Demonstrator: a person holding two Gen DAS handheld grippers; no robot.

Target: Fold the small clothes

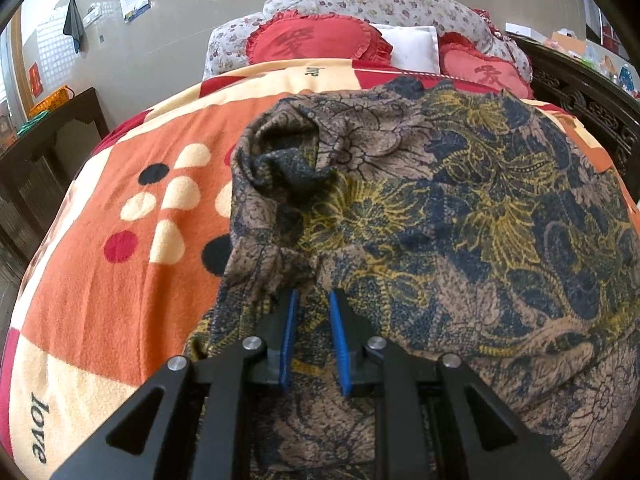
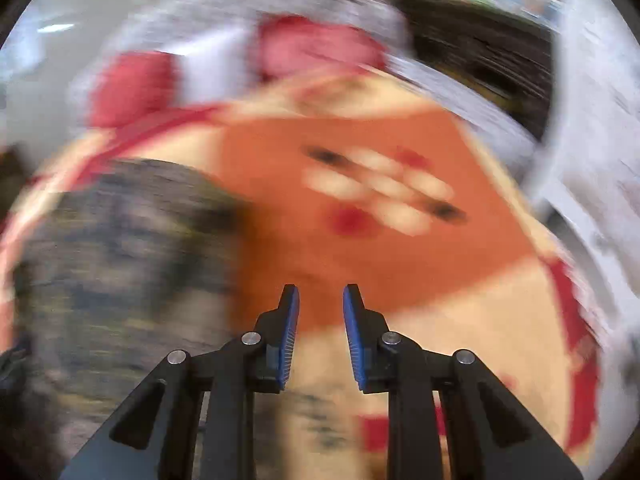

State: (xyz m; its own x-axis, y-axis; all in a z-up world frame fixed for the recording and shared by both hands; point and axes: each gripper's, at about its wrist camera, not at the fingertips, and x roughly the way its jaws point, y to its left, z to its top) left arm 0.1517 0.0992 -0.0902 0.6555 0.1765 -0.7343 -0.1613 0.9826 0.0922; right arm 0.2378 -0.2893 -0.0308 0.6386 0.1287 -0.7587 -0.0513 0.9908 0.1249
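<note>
A brown, navy and yellow floral garment lies spread over an orange and cream blanket on a bed. Its left edge is bunched into folds. My left gripper sits at the garment's near left edge, its blue pads narrowly apart and shut on a gathered fold of the cloth. The right wrist view is blurred. There my right gripper is open over the bare blanket with nothing between its pads, and the garment lies to its left.
Red heart-shaped cushions and a white pillow lie at the head of the bed. A dark carved bed frame runs along the right. At the left stands a dark wooden table with an orange basket.
</note>
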